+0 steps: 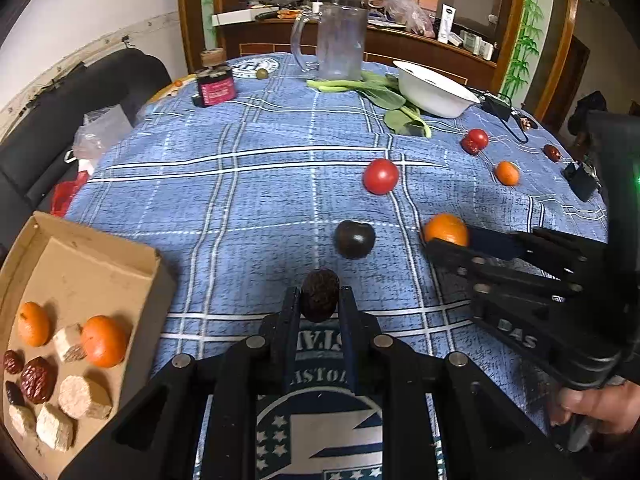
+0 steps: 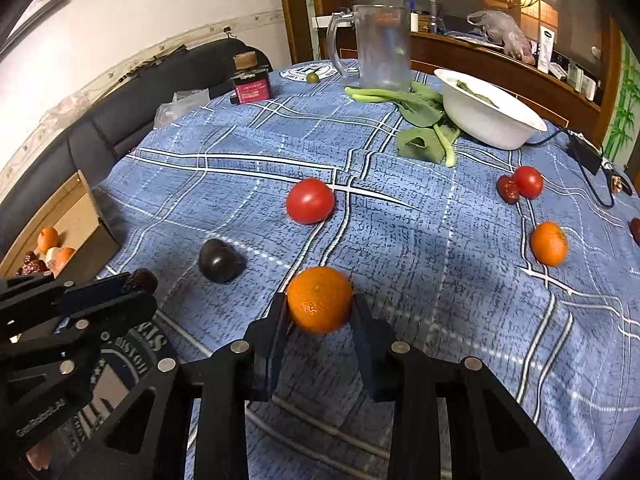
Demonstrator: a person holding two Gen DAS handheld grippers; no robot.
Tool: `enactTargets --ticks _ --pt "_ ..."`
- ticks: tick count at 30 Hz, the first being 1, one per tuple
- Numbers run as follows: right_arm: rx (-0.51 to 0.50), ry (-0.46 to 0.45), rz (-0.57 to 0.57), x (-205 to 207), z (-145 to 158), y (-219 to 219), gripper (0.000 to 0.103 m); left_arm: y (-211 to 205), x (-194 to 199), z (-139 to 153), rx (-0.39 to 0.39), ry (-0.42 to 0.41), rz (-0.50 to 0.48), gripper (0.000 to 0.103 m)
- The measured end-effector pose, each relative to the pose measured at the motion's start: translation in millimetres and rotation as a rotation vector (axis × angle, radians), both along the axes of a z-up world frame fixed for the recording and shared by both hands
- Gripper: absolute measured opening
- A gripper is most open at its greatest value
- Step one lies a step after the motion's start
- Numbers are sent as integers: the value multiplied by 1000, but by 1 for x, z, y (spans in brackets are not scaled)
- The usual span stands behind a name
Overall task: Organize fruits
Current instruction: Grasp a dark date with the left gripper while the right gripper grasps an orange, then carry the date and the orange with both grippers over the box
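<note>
My left gripper [image 1: 319, 296] is shut on a dark wrinkled date [image 1: 319, 294], held just above the blue checked cloth; it shows in the right wrist view too [image 2: 141, 280]. My right gripper [image 2: 320, 300] is shut on an orange mandarin [image 2: 320, 299], also seen in the left wrist view [image 1: 446, 230]. A dark plum [image 1: 354, 239] lies between them. A cardboard box [image 1: 92, 264] at the left holds mandarins [image 1: 103, 340], dates [image 1: 37, 379] and pale cakes. A tomato [image 1: 380, 176], a small tomato [image 1: 477, 139] and another mandarin [image 1: 507, 173] lie on the cloth.
A white bowl [image 1: 434, 88], leafy greens [image 1: 384, 96], a clear mug [image 1: 340, 42] and a dark jar [image 1: 216, 88] stand at the table's far side. A charger with cable [image 1: 498, 106] and a black clip [image 1: 580, 180] lie at the right. A black sofa [image 1: 60, 120] is on the left.
</note>
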State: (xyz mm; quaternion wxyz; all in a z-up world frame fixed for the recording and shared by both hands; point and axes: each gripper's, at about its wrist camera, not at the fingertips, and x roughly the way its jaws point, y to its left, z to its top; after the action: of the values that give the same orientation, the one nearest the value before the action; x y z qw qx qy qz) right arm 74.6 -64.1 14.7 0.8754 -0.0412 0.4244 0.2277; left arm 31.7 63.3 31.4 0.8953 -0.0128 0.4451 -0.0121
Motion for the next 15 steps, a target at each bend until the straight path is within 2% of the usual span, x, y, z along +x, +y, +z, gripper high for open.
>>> enactTargets --ticks 8,15 --pt "59 -48 -32 -49 28 -16 34 5 -21 14 31 -44 17 18" --pt "84 -67 -31 -88 40 -7 34 14 -48 28 54 -85 34 18"
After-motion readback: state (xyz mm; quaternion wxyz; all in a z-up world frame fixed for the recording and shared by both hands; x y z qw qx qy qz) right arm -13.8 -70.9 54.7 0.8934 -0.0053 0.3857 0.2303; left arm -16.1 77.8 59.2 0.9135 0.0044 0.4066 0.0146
